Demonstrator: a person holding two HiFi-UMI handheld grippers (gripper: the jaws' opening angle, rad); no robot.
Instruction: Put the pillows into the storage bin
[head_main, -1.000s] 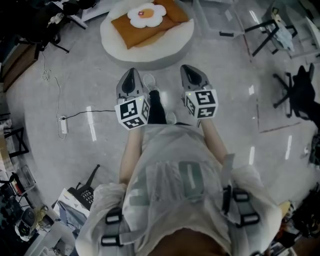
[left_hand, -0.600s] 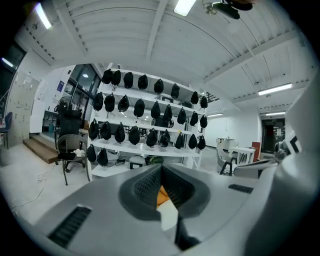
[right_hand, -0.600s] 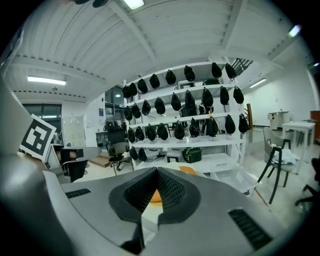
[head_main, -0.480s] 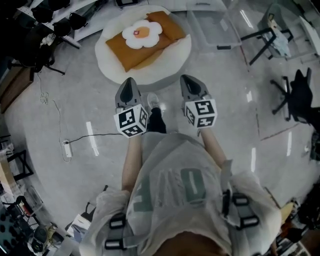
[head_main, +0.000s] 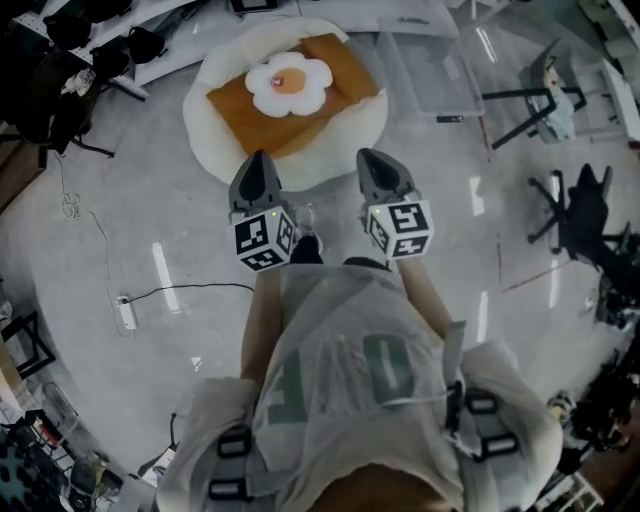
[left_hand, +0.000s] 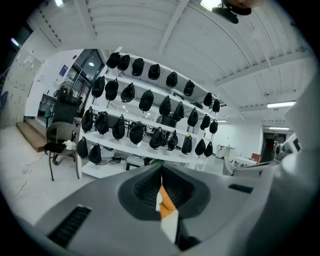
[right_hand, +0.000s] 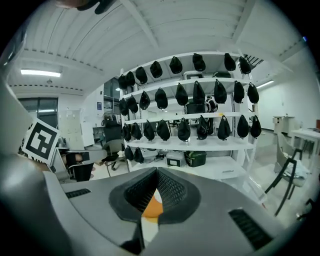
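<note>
In the head view, the person's pale shirt is filling the lower middle of the frame and hiding the floor beneath. The left gripper (head_main: 256, 162) and right gripper (head_main: 372, 160) are pointing toward upper centre, their tips covering the near rim of a round white cushion (head_main: 215, 135). Both are empty, with jaws pressing together, as the left gripper view (left_hand: 161, 181) and right gripper view (right_hand: 156, 186) are showing; only a sliver of orange and white is peeking through each notch. An orange pillow (head_main: 335, 95) is lying on the cushion, with a flower-shaped pillow (head_main: 289, 82) resting on top. The clear storage bin (head_main: 432, 75) is sitting just right of the cushion, hard to make out against the grey floor. Open floor is stretching left, crossed by a power strip (head_main: 125, 313) and its cable; black chairs (head_main: 575, 210) are crowding the right edge.
</note>
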